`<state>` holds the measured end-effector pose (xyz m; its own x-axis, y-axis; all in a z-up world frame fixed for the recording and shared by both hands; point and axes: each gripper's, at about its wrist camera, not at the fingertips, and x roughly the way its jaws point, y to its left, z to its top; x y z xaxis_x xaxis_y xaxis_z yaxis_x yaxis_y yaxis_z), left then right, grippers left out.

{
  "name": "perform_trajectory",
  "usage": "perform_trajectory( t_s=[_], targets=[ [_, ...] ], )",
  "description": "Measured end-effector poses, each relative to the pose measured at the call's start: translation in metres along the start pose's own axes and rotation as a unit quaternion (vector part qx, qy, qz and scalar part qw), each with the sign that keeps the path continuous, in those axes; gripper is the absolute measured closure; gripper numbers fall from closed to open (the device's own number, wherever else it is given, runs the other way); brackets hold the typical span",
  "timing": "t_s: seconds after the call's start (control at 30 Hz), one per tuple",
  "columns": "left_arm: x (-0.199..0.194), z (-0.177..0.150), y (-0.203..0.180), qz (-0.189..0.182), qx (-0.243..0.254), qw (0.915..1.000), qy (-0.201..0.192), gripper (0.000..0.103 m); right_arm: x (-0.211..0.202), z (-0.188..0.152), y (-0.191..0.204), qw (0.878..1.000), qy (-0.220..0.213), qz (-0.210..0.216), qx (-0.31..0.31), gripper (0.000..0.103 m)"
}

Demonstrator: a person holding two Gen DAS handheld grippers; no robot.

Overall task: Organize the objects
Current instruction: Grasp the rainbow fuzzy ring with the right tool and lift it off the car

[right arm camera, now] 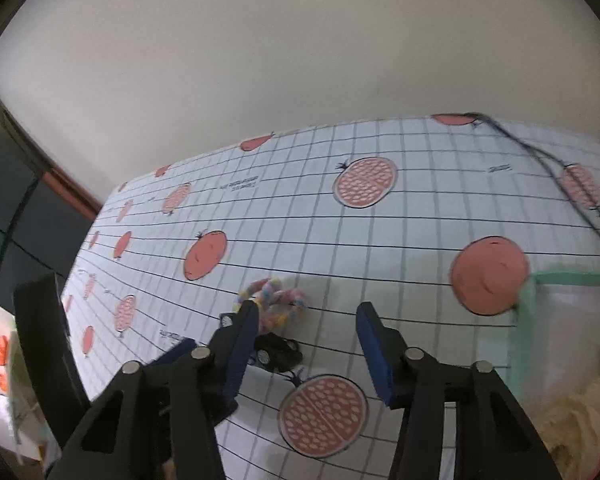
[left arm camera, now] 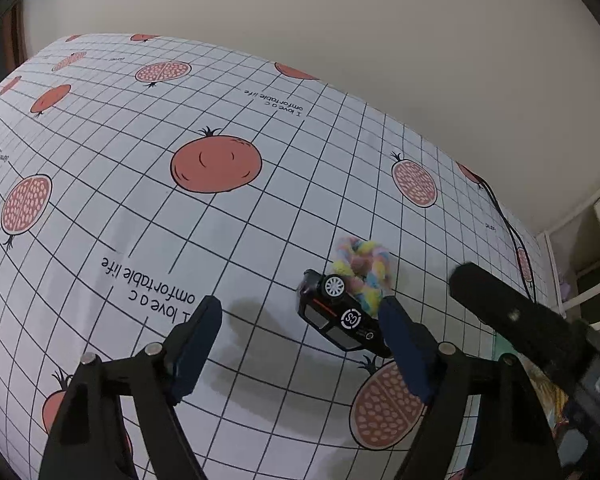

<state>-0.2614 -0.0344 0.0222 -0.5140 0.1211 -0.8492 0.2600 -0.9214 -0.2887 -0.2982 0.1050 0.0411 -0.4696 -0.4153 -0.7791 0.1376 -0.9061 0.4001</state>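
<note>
The black toy car and pastel braided ring lie touching on the cloth, just off the left gripper's right fingertip. Both grippers are spread and empty — the right gripper sees the car beside its left finger, long axis slanting across the approach.

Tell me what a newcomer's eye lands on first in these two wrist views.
The tablecloth grabs attention first: a white grid printed with big orange pomegranates, whole and halved. Next come the two small things lying together on it, a black toy car on its side and a pastel braided rope toy touching its far side. The left gripper hangs open just before them, its right finger beside the car.
</note>
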Motion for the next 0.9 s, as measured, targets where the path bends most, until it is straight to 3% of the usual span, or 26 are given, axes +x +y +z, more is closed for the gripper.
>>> perform_trajectory(
  t_s=[0.27,0.53,0.7,0.83,0.9],
  targets=[
    [0.0,0.001,0.001,-0.003,0.0,0.9999,0.012,0.022,0.028,0.011,0.007,0.998,0.044,0.054,-0.01,0.057],
    [0.001,0.0,-0.001,-0.006,0.006,0.9998,0.018,0.022,0.05,0.014,0.013,0.994,0.078,0.069,-0.016,0.068],
    [0.002,0.0,-0.001,-0.01,0.007,0.9998,0.018,0.022,0.064,0.017,0.012,0.993,0.096,0.067,-0.009,0.069],
    [0.003,0.0,-0.001,-0.017,0.004,0.9996,0.021,0.022,0.068,0.018,0.01,0.993,0.102,0.067,-0.005,0.085],
    [0.004,-0.001,-0.002,-0.019,0.003,0.9996,0.021,0.022,0.067,0.018,0.008,0.993,0.099,0.067,-0.001,0.088]
  ],
)
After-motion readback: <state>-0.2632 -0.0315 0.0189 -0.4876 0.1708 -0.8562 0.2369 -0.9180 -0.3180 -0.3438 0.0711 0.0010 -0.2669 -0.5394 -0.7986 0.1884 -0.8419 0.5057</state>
